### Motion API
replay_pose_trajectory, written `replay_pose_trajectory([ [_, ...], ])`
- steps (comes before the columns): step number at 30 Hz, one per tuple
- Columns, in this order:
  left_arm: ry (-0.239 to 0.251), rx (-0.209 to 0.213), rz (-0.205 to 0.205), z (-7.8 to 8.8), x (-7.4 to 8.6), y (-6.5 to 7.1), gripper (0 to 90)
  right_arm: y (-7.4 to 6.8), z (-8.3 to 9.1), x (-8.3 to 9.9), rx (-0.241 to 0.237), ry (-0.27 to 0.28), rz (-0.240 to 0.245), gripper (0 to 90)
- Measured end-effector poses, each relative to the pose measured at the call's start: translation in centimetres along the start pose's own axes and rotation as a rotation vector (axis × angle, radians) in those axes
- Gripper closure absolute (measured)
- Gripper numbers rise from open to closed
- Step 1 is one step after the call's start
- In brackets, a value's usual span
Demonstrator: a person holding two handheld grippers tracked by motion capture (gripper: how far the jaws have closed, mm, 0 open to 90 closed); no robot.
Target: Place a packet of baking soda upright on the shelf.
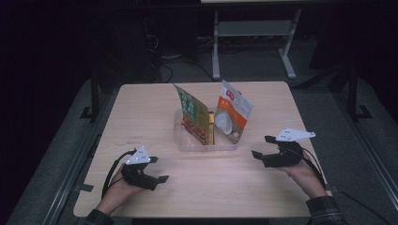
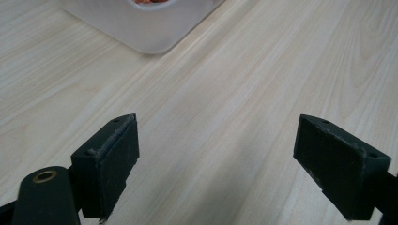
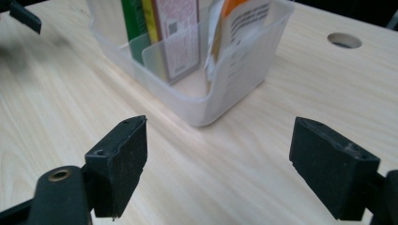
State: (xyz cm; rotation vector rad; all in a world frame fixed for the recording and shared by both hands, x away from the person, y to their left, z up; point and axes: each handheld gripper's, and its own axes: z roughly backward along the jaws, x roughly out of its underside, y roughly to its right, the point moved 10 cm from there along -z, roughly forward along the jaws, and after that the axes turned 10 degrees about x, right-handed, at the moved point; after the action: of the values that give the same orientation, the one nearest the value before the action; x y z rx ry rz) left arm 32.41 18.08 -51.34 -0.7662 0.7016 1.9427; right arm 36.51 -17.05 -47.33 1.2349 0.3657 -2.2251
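A clear plastic bin (image 1: 185,140) stands mid-table on the light wooden table (image 1: 141,117). A green food pouch (image 1: 192,112) and a white-and-orange pouch (image 1: 232,112) stand upright in it. My left gripper (image 1: 162,179) rests low at the table's front left, open, its jaws wide apart over bare wood (image 2: 216,154), with a corner of the bin (image 2: 141,28) ahead. My right gripper (image 1: 263,147) hovers right of the bin, open with nothing between its jaws (image 3: 218,173), facing the bin's corner (image 3: 206,105) and the pouches (image 3: 178,33) inside.
A round cable hole (image 3: 344,40) sits in the tabletop beyond the bin. A white table frame (image 1: 253,33) and cables stand on the floor behind the table. Bare wood lies on both sides of the bin.
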Motion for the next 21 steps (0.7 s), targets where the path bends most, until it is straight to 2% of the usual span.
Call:
replay_pose_trajectory([
  [4, -0.011, 0.0, -0.006, -0.1, 0.2, 0.0, 14.1, -0.4, -0.2, 1.4, 0.022, -0.022, 0.016, 16.1],
  [9, -0.037, 0.001, -0.012, -0.3, 0.6, 0.0, 14.0, -1.2, -0.4, 3.3, 0.01, -0.059, 0.011, 14.4],
  [13, -0.054, 0.004, -0.006, -0.5, 0.9, 0.0, 13.9, -1.5, -0.3, 4.7, 0.022, -0.109, 0.058, 14.1],
  [21, -0.075, 0.008, -0.003, -0.8, 1.2, 0.1, 13.9, -1.8, -0.3, 5.5, 0.019, -0.13, 0.073, 13.9],
])
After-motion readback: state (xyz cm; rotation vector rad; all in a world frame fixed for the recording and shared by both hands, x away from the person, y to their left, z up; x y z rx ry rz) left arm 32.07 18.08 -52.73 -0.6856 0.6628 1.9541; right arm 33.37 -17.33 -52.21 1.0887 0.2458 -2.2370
